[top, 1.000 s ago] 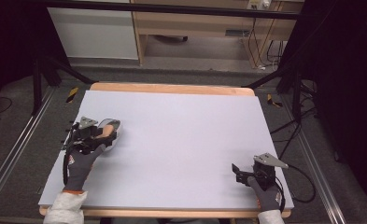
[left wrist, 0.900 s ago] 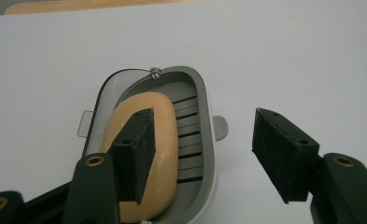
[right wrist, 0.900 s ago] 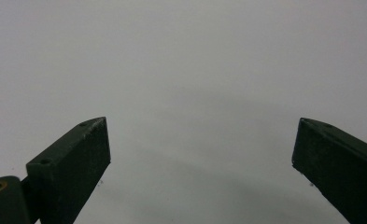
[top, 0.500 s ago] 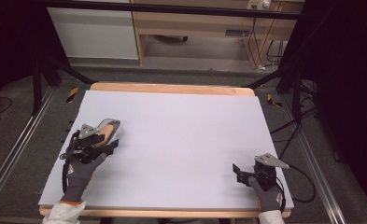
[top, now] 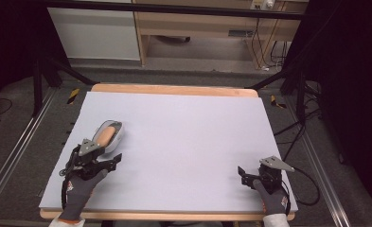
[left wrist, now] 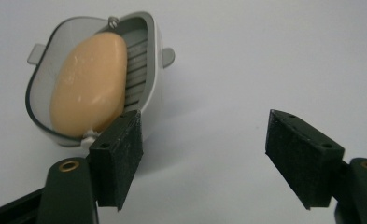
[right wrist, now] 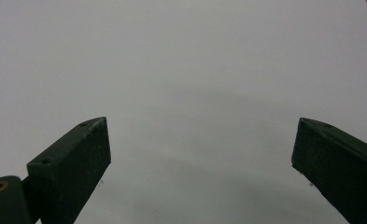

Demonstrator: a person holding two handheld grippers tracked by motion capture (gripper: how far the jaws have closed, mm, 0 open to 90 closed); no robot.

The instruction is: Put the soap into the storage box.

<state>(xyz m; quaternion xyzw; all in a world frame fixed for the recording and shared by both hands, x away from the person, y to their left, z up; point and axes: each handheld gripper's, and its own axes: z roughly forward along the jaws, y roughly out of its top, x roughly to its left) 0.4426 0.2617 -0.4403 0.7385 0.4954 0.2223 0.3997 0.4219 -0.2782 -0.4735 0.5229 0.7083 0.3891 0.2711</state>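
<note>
Left claw (top: 109, 162) stands wide; its jaws have just been opening, and nothing sits between them now. The soap dish (left wrist: 97, 77) lies flat on the table (top: 188, 137), just ahead of my left jaw tip and a little off to its outer side. In the left gripper view the near rim of the dish sits right by that jaw's pad; I cannot tell whether they touch. My reading: the dish is set down and let go, resting on its own base, so the claw needs no grip on it.

The soap (left wrist: 88, 84) lies lengthwise inside the dish, on the ribbed floor, tilted against the far wall. The ribs presumably keep it off any wet. The dish has a clear outer shell with a grey inner tray and two small tabs on the rim.

Right claw (top: 248, 173) is also wide and holds nothing. It rests near the table's front right corner, well apart from the dish, pointing inward across bare surface. I judge it parked, out of the left hand's way.

Count:
- soap dish: one
- soap bar: one
- claws: two, both wide apart
- gloved hands: two, one behind each claw
- table: one, pale top with a wooden edge

The dish sits on the left half of the table, toward the front.
</note>
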